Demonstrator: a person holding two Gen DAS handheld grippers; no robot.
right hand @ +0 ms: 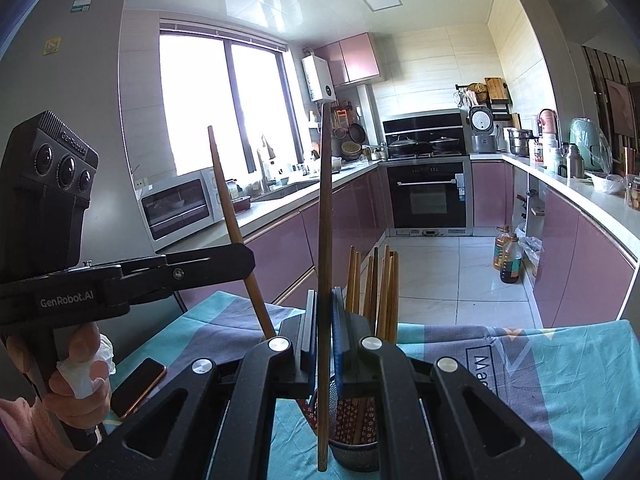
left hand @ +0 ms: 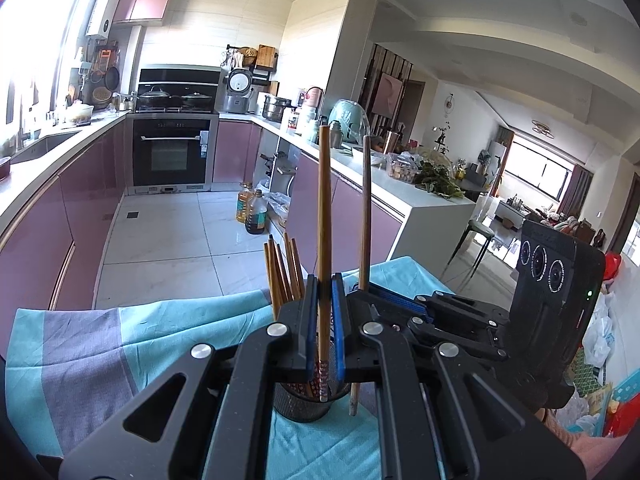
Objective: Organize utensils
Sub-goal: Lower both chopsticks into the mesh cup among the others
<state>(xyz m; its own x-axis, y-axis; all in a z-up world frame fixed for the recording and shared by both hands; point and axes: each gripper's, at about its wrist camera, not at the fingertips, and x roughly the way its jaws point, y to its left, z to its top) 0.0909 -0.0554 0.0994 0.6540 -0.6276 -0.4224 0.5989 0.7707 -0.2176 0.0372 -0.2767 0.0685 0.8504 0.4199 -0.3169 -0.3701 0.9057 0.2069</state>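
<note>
Slender wooden chopstick (left hand: 324,216), mesh holder (left hand: 304,402) — round

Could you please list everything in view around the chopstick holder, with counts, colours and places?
Held chopsticks: two, brown; one upright in the left gripper, one in the right gripper.
Stored chopsticks: a bundle, brown, standing in the holder.
Mesh holder: one, dark, on the cloth.
Tablecloth: one, teal and grey, covering the table.
Phone: one, dark, on the cloth.
Oil bottles: two, amber, on the floor.
Left gripper: black, shut.
Right gripper: black, shut.
</note>
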